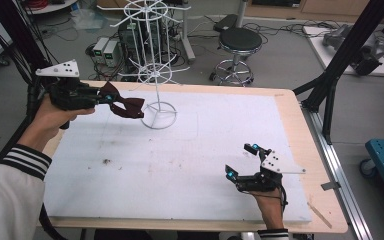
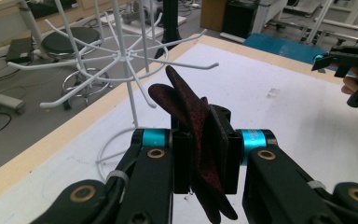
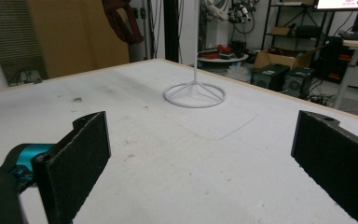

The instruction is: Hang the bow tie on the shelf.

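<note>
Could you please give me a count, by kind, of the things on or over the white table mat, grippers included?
Grippers: 2, the left gripper and the right gripper
Dark red bow ties: 1, the bow tie clamped in the left gripper
White wire racks: 1, the rack standing at the mat's far edge
Total: 4

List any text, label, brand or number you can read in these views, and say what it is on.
No text is readable.
The white screen with green marks at the top right edge of the right gripper view: too blurred and cropped to read.
The two grey boxes with green fronts on the floor behind the white wire hook stand: any labels are too small to read.
</note>
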The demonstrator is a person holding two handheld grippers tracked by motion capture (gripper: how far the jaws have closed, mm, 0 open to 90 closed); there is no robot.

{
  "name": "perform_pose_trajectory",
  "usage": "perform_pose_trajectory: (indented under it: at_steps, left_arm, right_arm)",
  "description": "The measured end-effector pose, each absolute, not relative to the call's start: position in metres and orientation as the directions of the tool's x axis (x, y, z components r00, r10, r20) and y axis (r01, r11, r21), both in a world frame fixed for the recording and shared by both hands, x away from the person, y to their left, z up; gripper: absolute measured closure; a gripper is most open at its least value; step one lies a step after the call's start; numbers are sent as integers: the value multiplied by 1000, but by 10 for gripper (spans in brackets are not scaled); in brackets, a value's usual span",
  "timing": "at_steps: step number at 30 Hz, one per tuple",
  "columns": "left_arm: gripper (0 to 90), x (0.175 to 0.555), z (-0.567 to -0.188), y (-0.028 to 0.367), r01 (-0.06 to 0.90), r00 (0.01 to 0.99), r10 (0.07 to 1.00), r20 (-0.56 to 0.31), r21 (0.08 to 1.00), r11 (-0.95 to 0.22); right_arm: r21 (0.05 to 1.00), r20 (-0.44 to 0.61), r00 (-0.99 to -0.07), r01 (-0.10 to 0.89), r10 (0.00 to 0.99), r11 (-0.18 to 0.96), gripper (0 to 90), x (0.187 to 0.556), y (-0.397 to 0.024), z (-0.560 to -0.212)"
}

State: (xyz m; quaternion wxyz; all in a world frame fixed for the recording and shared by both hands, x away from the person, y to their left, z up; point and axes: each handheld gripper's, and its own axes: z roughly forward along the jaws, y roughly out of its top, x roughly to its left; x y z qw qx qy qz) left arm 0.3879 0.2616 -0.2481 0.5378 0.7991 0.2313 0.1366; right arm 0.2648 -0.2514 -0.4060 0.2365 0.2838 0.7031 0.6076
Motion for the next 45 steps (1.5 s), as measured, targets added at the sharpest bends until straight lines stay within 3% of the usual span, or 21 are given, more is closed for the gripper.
perform_pose_trajectory:
  at_steps: [22,45]
  left_arm:
    - [797,418,-247,256,225,869,492,-53,928,-297]
    - [796,440,-236,227,194,877,480,-18,928,-319]
  right_arm:
    - [992,-11,-639,87,769,86,38,261,-263,-429]
    - [996,-35,-582,51,813,79,37,259,-262,-450]
